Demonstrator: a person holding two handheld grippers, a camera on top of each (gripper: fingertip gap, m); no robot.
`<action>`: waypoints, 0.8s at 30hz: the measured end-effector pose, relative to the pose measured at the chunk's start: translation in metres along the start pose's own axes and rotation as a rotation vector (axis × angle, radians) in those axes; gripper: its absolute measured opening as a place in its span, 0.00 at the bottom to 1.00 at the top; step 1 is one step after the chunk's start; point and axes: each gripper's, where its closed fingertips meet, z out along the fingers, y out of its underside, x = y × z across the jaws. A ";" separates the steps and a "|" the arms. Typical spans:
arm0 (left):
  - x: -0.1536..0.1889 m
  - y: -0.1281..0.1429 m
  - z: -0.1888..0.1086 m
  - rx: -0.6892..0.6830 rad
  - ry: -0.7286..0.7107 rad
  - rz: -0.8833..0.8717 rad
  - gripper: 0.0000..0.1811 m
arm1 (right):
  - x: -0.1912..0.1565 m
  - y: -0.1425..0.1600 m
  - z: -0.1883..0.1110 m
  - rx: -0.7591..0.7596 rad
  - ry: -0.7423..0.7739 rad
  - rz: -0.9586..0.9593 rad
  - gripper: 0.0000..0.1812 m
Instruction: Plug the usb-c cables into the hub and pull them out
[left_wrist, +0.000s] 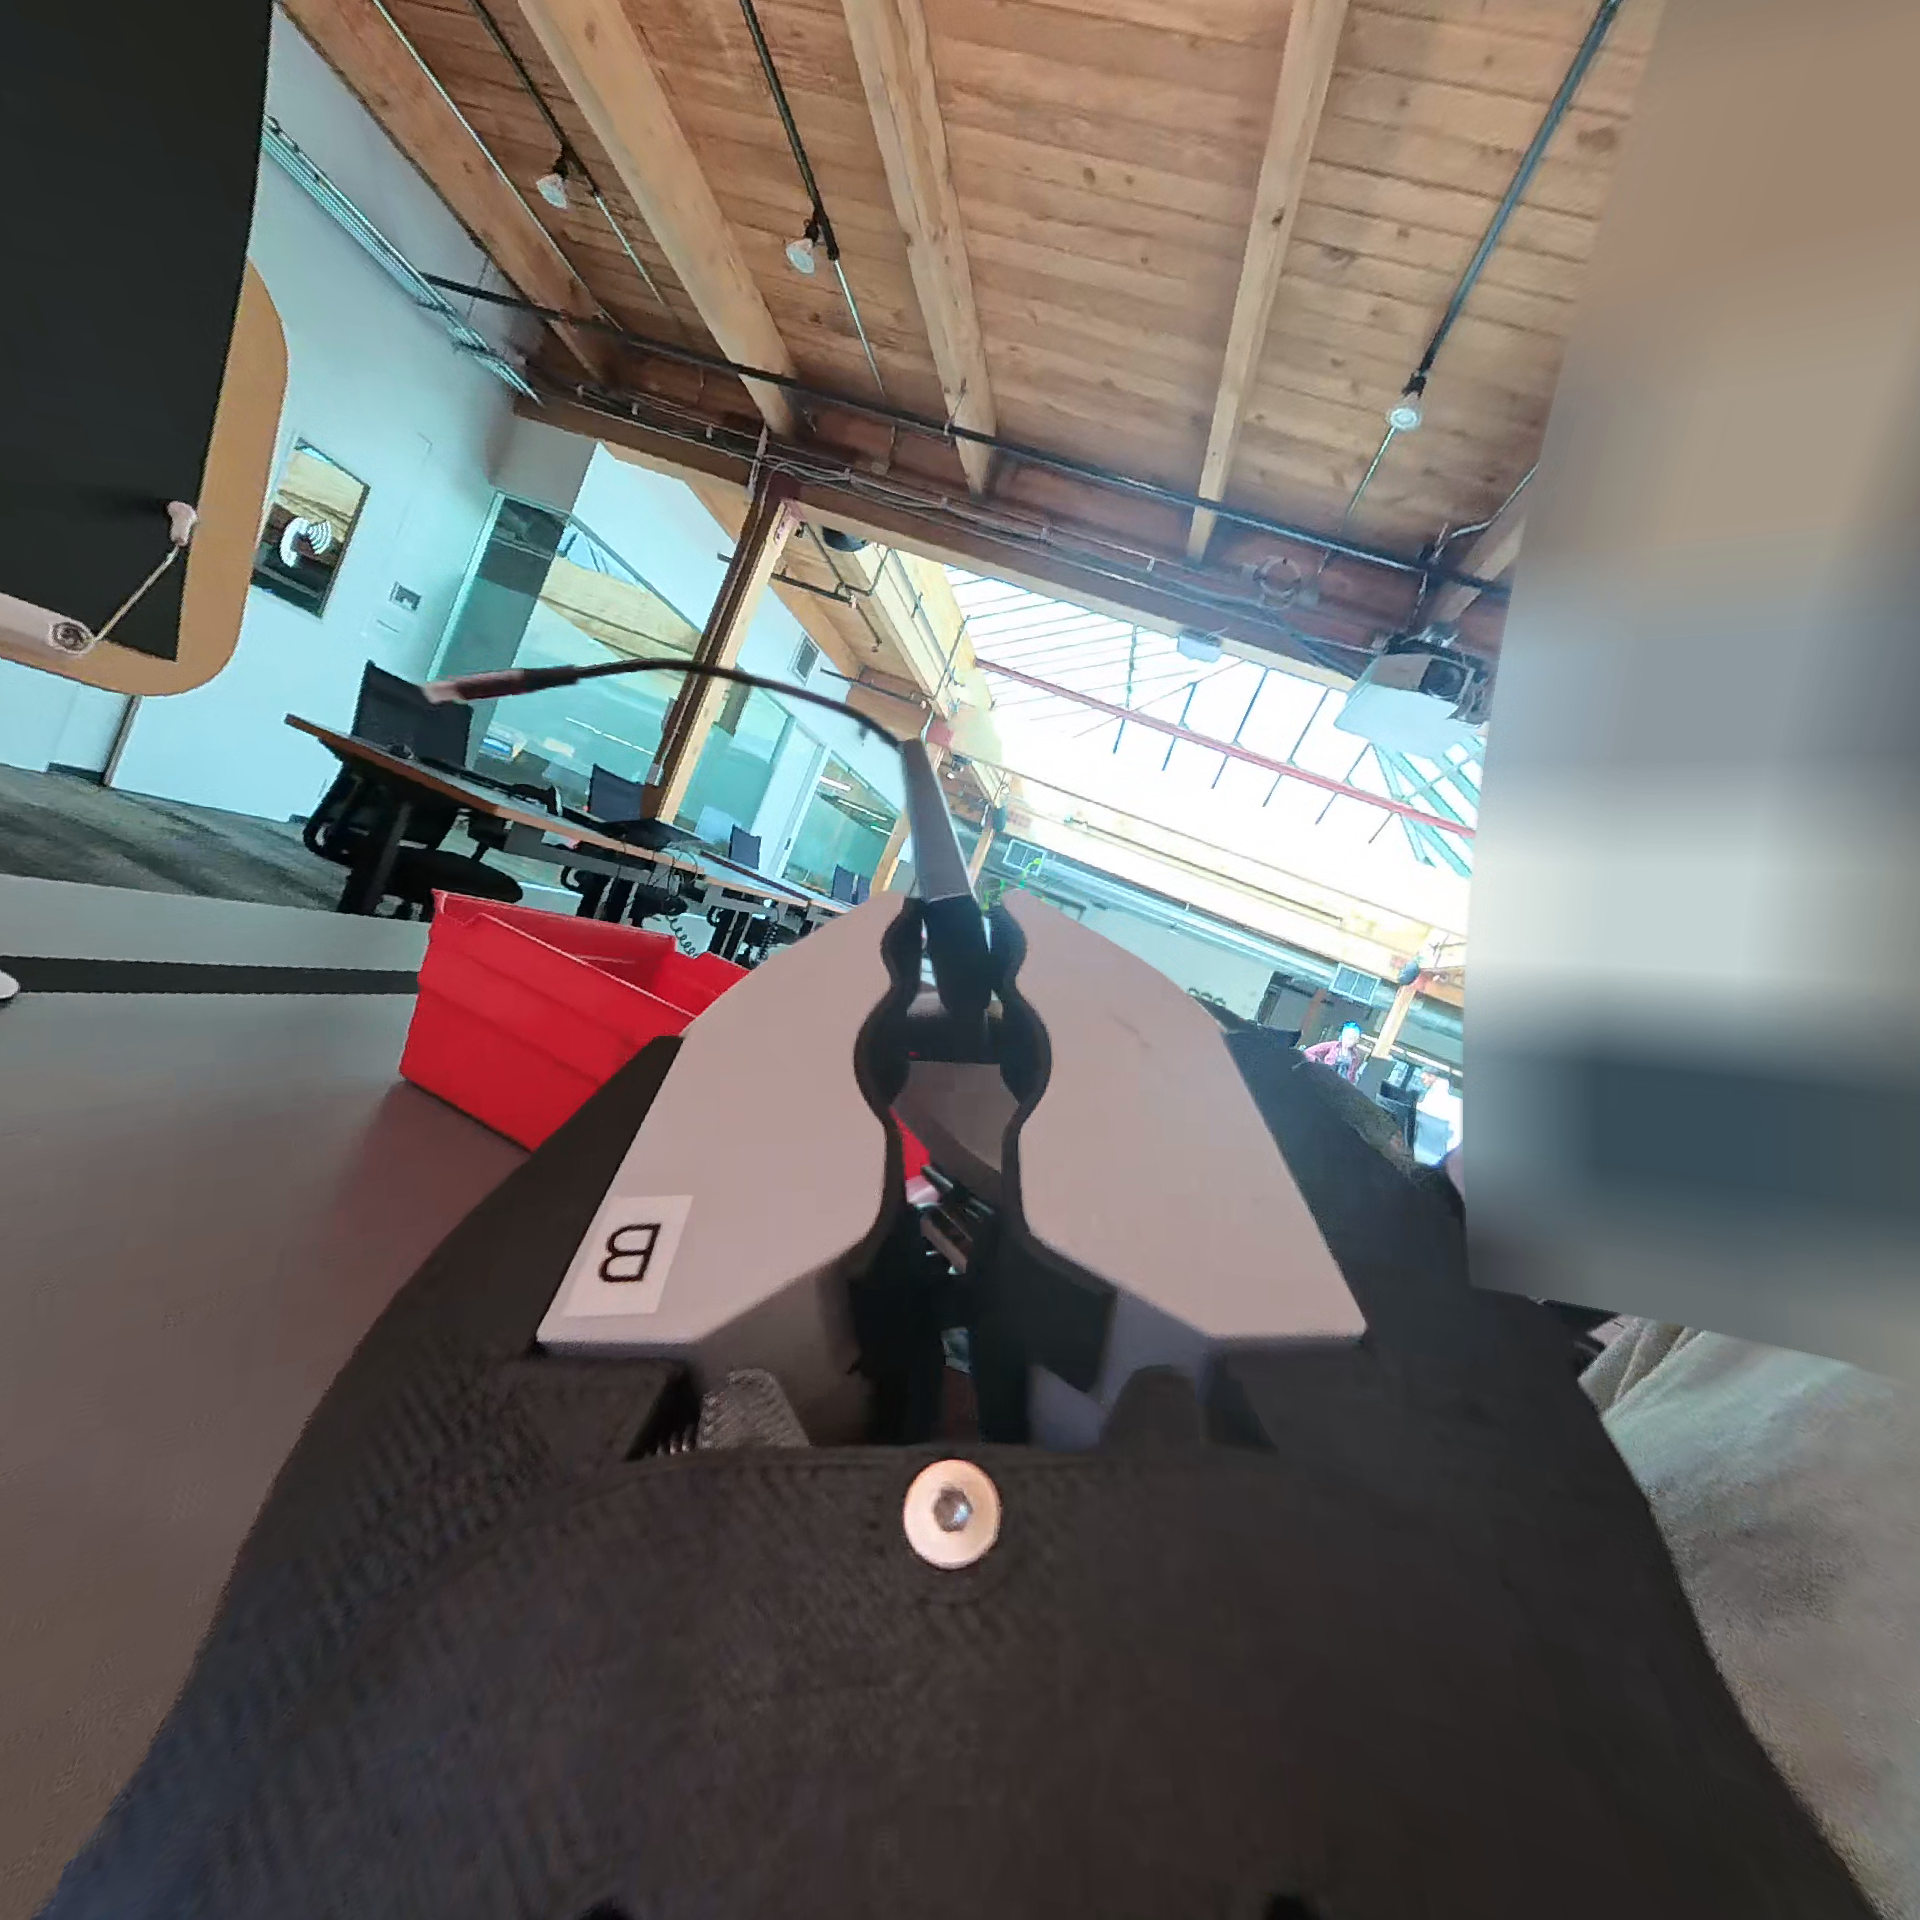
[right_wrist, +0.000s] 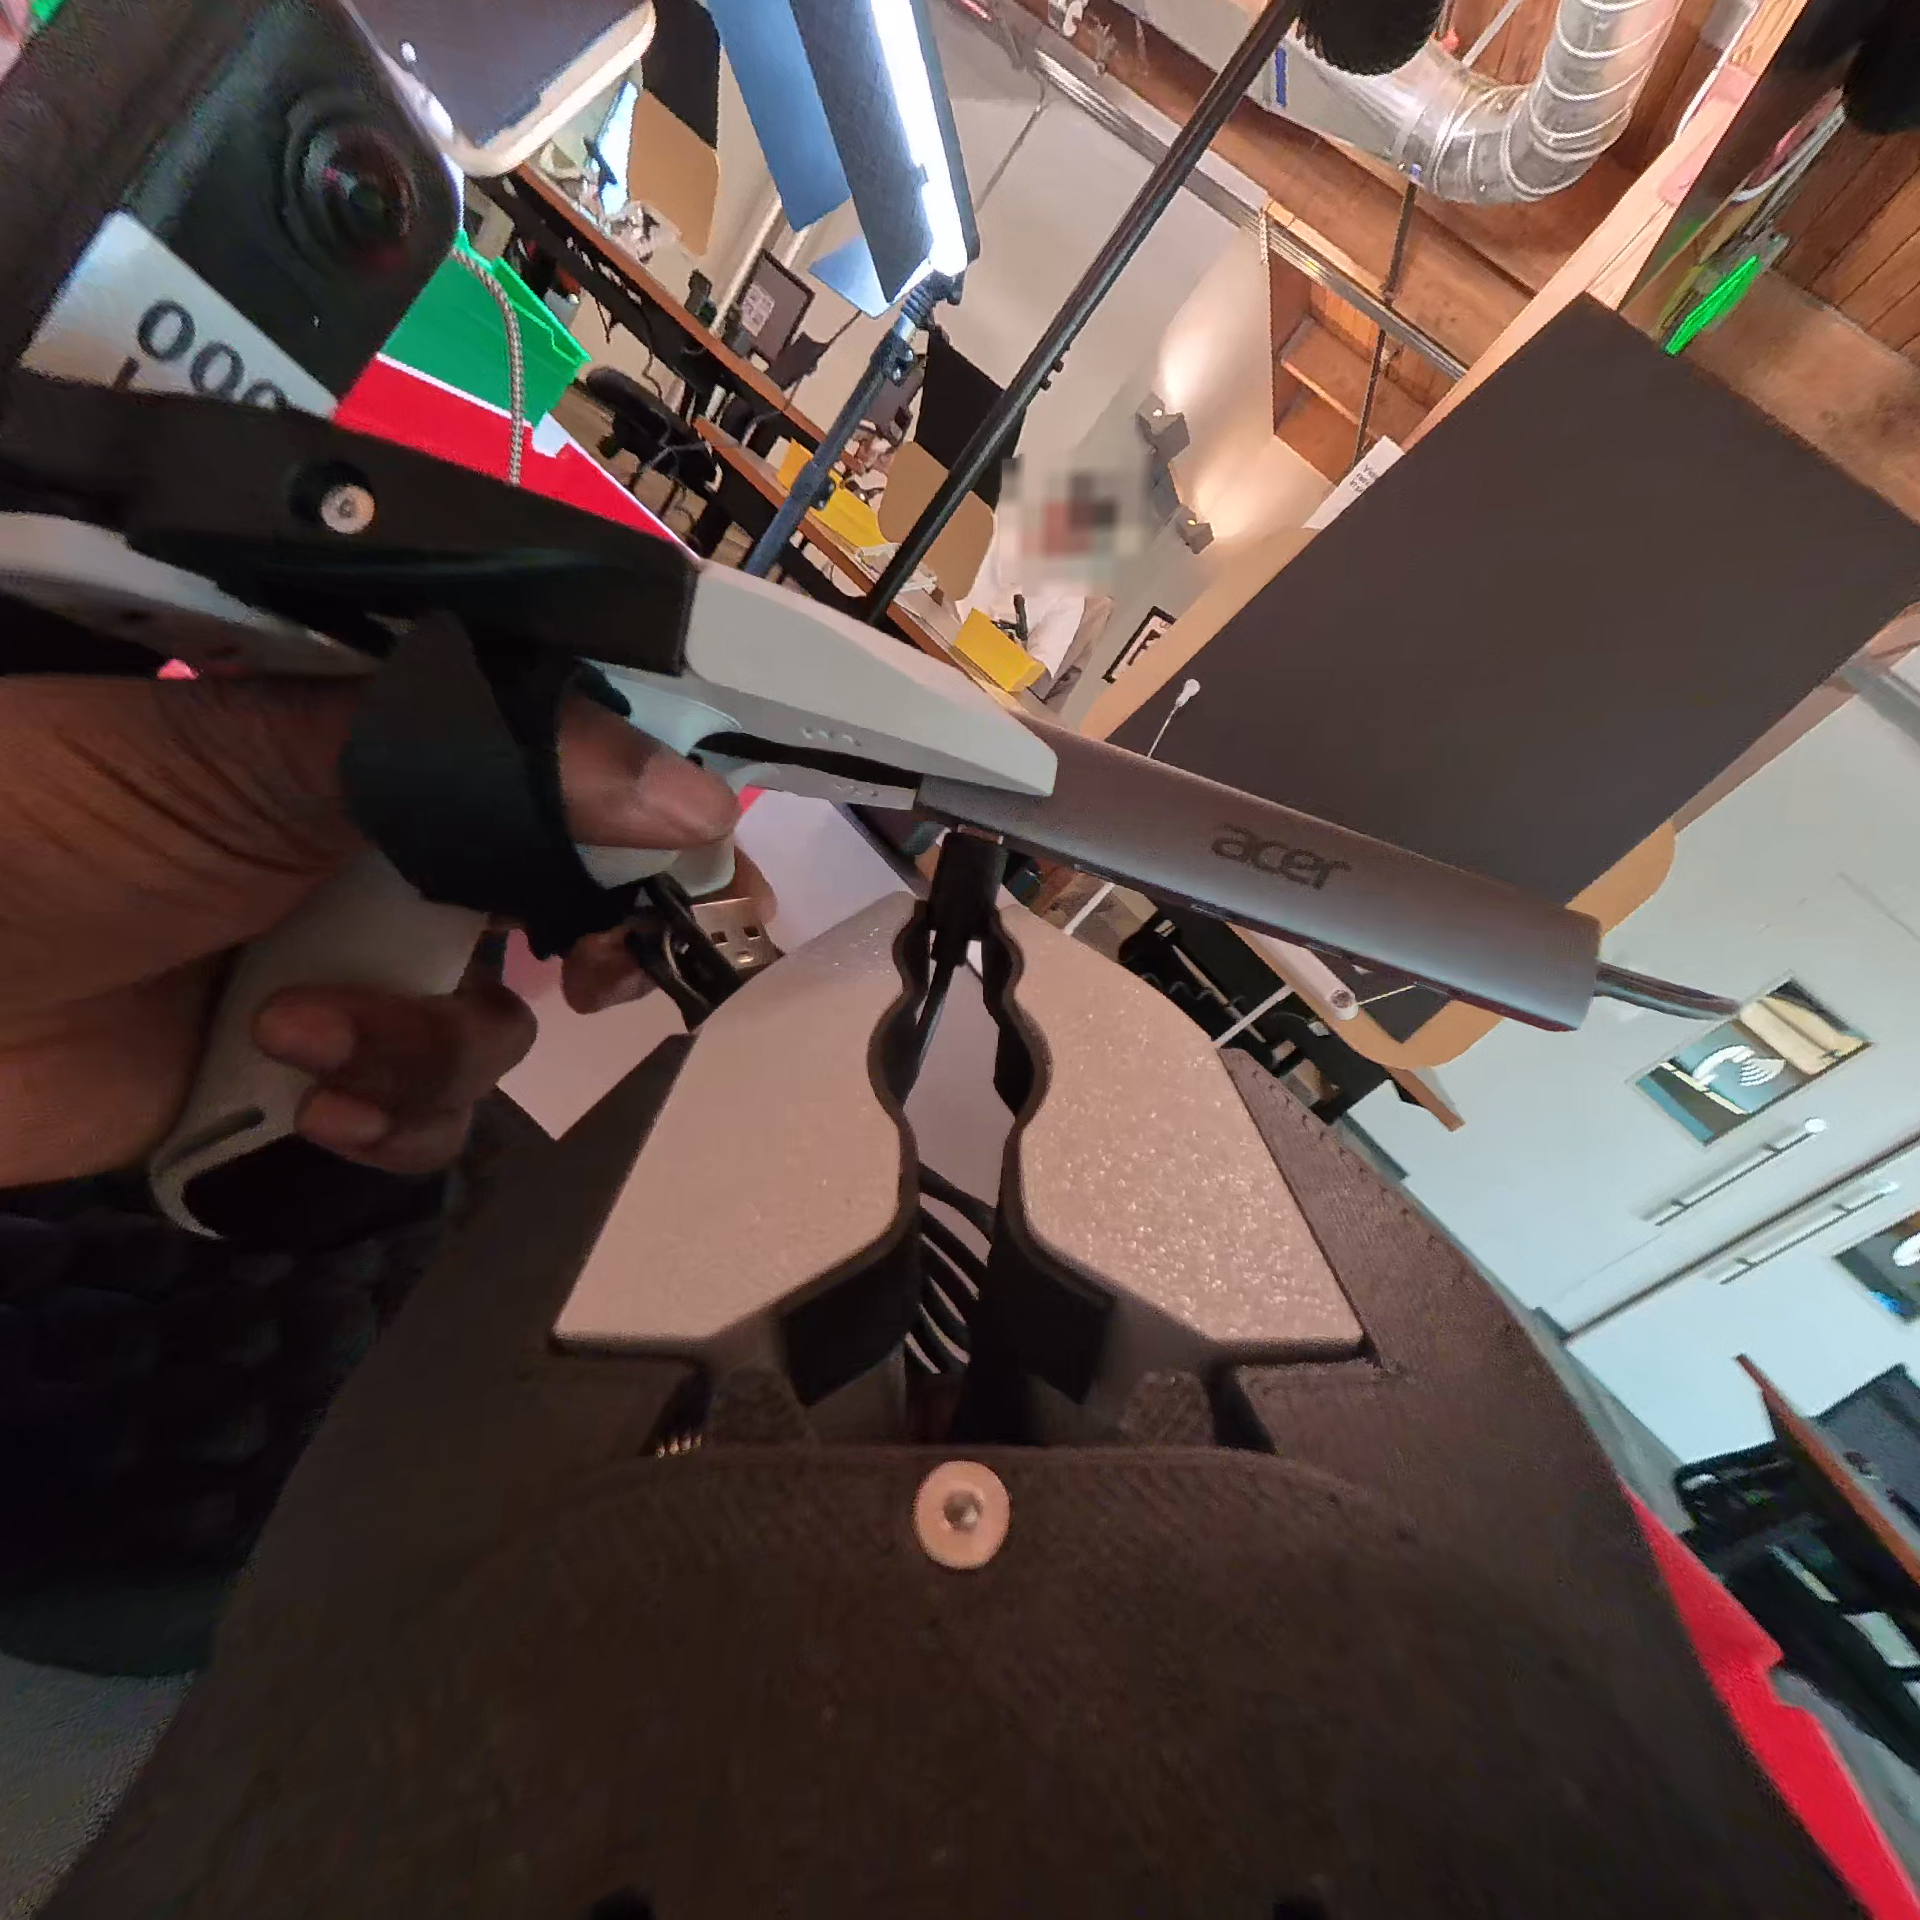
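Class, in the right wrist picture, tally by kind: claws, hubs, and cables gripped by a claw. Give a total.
Claws: 2 (left claw, right claw)
Grey hub: 1
Black cable: 1
Total: 4

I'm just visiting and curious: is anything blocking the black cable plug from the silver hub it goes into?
Nothing visible stands between them. The right gripper is shut on the thin black usb-c cable, and its plug already meets the underside of the long silver metal hub, which the left gripper holds by one end.
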 end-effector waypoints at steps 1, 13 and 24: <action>-0.001 0.000 -0.001 -0.005 -0.002 -0.002 0.05 | -0.001 0.001 0.000 -0.007 0.003 -0.021 0.05; 0.005 -0.019 -0.010 0.165 -0.011 -0.018 0.03 | -0.011 -0.010 -0.006 0.125 0.040 0.081 0.01; 0.009 -0.019 -0.007 0.107 -0.090 0.179 0.04 | 0.002 -0.018 -0.006 0.140 -0.041 0.260 0.16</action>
